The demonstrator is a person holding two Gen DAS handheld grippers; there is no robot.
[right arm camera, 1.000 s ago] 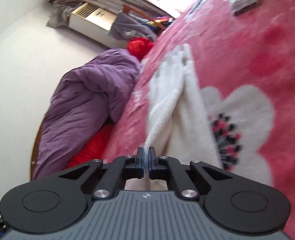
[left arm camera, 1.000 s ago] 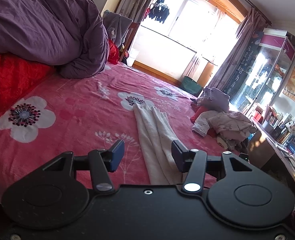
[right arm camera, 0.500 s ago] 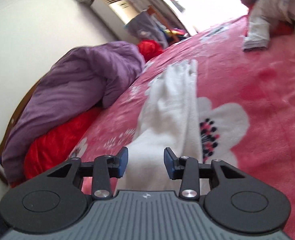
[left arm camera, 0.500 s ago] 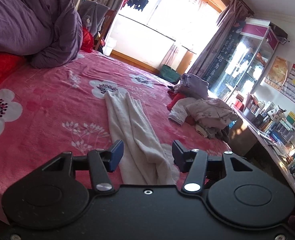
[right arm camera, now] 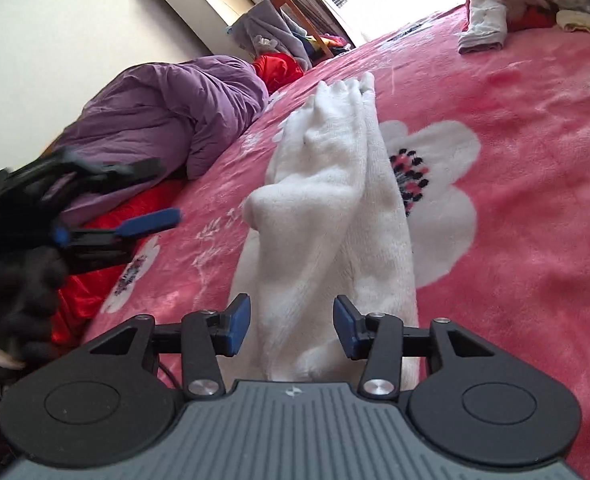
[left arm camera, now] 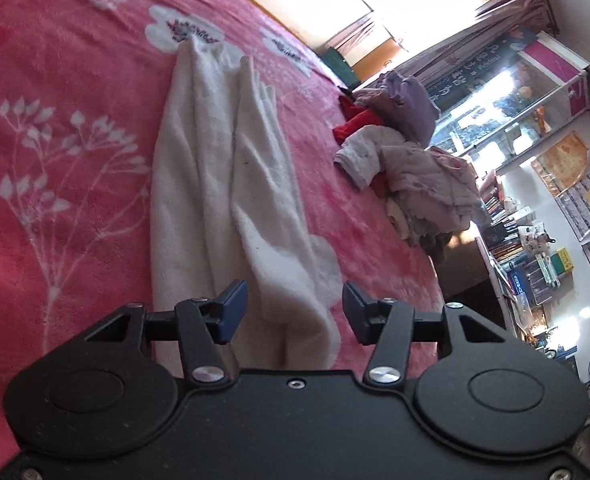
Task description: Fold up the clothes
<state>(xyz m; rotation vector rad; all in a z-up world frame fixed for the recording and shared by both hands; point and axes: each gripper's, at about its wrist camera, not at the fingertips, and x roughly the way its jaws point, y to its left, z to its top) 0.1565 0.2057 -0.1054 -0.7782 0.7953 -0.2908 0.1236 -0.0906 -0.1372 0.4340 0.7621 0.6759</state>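
A long white fleecy garment point(left arm camera: 223, 184) lies stretched out and bunched lengthwise on the pink flowered bed point(left arm camera: 55, 80). My left gripper point(left arm camera: 293, 314) is open, low over the garment's near end, which lies between its blue pads. My right gripper point(right arm camera: 291, 326) is open and empty, just above the same garment point(right arm camera: 327, 184) at its near end. The left gripper point(right arm camera: 95, 216), held by a black-gloved hand, shows blurred at the left of the right wrist view.
A pile of unfolded clothes point(left arm camera: 411, 156) lies at the bed's right edge, also at the top right of the right wrist view point(right arm camera: 527, 0). A purple duvet point(right arm camera: 167, 120) and red bedding point(right arm camera: 91, 264) lie at the head. Shelves and a glass cabinet point(left arm camera: 527, 92) stand beyond the bed.
My right gripper was shut on the garment's edge and has opened and let it go. My left gripper has swung right and down toward the garment's near end, staying open.
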